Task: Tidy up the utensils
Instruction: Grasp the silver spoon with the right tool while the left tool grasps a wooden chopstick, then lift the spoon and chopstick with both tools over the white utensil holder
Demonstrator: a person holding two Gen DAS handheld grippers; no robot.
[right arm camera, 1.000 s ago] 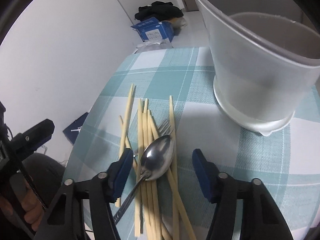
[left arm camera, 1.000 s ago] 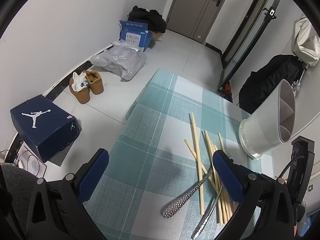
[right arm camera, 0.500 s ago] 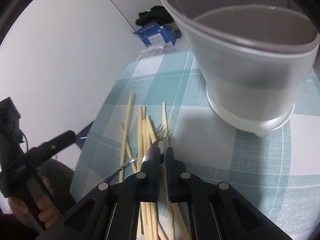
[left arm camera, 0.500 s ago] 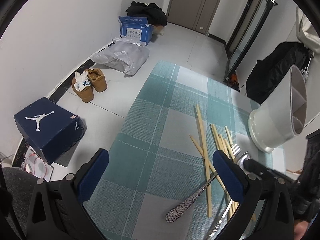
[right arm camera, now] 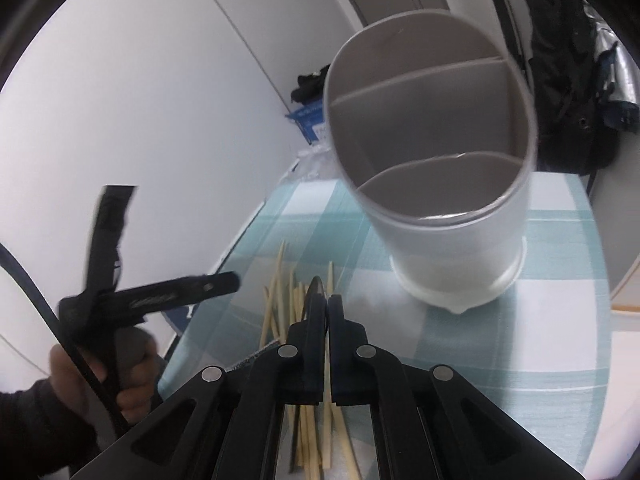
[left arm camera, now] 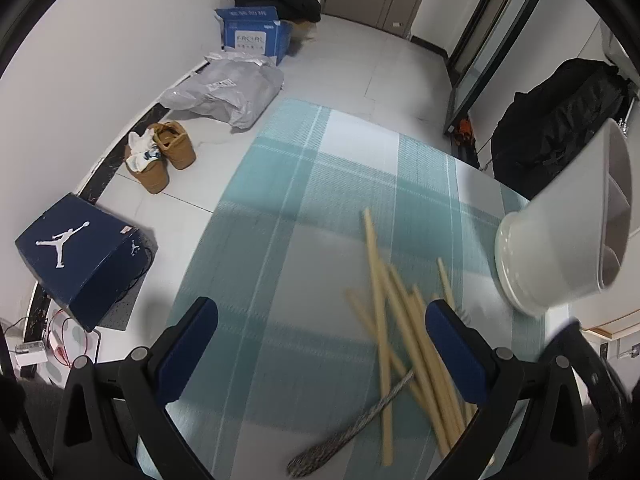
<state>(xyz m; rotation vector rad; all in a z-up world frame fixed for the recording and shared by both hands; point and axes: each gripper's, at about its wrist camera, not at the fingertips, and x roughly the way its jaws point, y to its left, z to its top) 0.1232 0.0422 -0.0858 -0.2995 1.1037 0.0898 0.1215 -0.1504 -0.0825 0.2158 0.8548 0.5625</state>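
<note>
R gripper (right arm camera: 328, 300): pads pinched tight, jaws have just been closing, and the spoon (right arm camera: 314, 286) sits between them, only the bowl edge poking out past the tips. Its textured handle (left arm camera: 352, 428) trails down-left over the chopsticks (left arm camera: 404, 340). L gripper (left arm camera: 320, 344): fingers spread wide, nothing in them, hanging over the tablecloth (left arm camera: 320, 184) just left of the chopstick heap.

The holder (right arm camera: 432, 168), white w/ three compartments, all looking empty, stands near the table's right edge, just beyond the pile. A fork seems to lie under the sticks, but too blurred to be sure.

Risks, as I judge it: grip is on the thin bowl rim, so the spoon could swivel or slip out on the way up. The long handle may drag sticks w/ it and flick one off the table. Coming in low could knock the holder's rim and tip it, since it sits close to the edge.

Room: plenty of bare cloth toward the far and left edges; right side is tight, holder close to the edge there. Floor clutter, i.e. shoebox (left arm camera: 80, 252), shoes (left arm camera: 160, 156), lies well apart from the table.
</note>
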